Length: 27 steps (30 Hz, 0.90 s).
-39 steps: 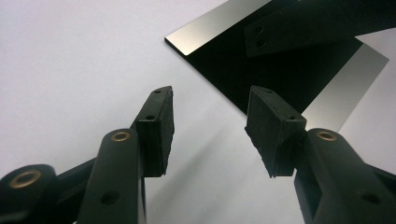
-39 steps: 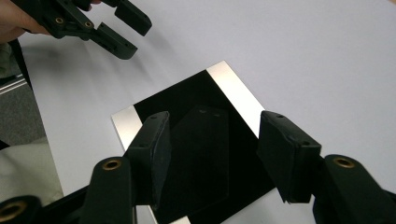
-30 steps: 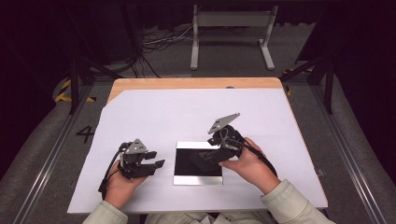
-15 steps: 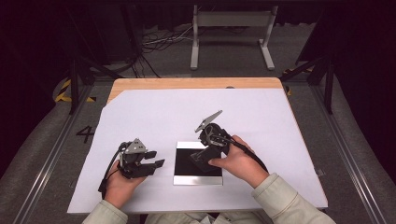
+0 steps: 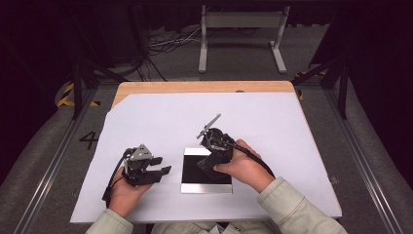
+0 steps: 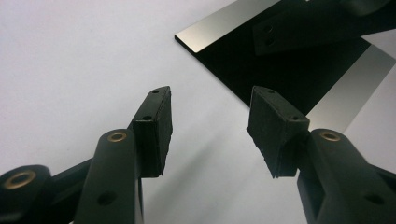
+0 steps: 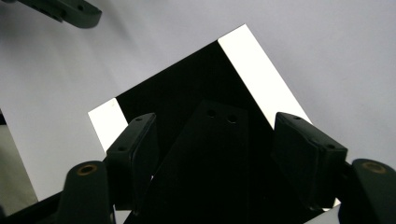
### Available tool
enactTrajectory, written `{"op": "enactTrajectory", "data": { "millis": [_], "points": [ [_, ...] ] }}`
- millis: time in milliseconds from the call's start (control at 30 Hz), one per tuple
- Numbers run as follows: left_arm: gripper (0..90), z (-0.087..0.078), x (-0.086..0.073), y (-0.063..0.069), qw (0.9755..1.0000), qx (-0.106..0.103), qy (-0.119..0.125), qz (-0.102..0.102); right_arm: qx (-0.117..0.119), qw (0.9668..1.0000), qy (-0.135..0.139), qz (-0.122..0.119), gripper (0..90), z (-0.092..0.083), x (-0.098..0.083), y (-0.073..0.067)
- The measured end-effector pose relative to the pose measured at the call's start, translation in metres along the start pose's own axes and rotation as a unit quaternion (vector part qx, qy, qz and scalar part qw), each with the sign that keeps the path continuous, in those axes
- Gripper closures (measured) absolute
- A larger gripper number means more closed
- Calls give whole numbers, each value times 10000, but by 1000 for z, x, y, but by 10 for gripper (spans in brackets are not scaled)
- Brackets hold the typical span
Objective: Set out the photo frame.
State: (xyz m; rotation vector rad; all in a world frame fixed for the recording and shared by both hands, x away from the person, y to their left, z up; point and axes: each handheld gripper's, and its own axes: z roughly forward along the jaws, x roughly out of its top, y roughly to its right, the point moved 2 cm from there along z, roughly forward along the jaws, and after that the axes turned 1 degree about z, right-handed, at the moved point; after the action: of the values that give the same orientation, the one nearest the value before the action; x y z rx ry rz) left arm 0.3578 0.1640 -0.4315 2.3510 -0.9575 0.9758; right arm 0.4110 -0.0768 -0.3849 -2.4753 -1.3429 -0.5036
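Left gripper (image 5: 163, 170): jaws apart, empty.
Right gripper (image 5: 207, 163): jaws just opening, empty, covering part of the mirror plate (image 5: 195, 173).

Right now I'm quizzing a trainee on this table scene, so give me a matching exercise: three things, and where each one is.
Things:
1. left claw
2. right claw
3. mirror plate

Places:
A. lying flat on the white sheet
B. over the plate, jaws apart
C. beside the plate's left edge, over bare sheet

Pairs: 1-C, 2-B, 3-A
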Motion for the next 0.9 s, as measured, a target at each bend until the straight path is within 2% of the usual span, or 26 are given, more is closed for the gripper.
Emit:
{"op": "enactTrajectory", "data": {
  "millis": [167, 300, 333, 600, 900],
  "points": [
    [485, -2, 0, -3, 9999, 70, 112, -92, 26, 9999, -163, 8, 303, 5, 3, 1],
    [471, -2, -1, -4, 9999, 80, 75, -101, 60, 9996, -258, 33, 244, 10, 6, 0],
    [471, -2, -1, -3, 9999, 69, 64, -95, 123, 9992, -371, -26, 236, 11, 6, -1],
    [471, -1, -1, -3, 9999, 79, 48, -41, -45, 9979, -646, 54, 205, 23, 8, -2],
    [470, 1, -1, -2, 9999, 116, -5, -4, -66, 9958, -906, 70, 214, 36, 10, -2]
  ]
}}
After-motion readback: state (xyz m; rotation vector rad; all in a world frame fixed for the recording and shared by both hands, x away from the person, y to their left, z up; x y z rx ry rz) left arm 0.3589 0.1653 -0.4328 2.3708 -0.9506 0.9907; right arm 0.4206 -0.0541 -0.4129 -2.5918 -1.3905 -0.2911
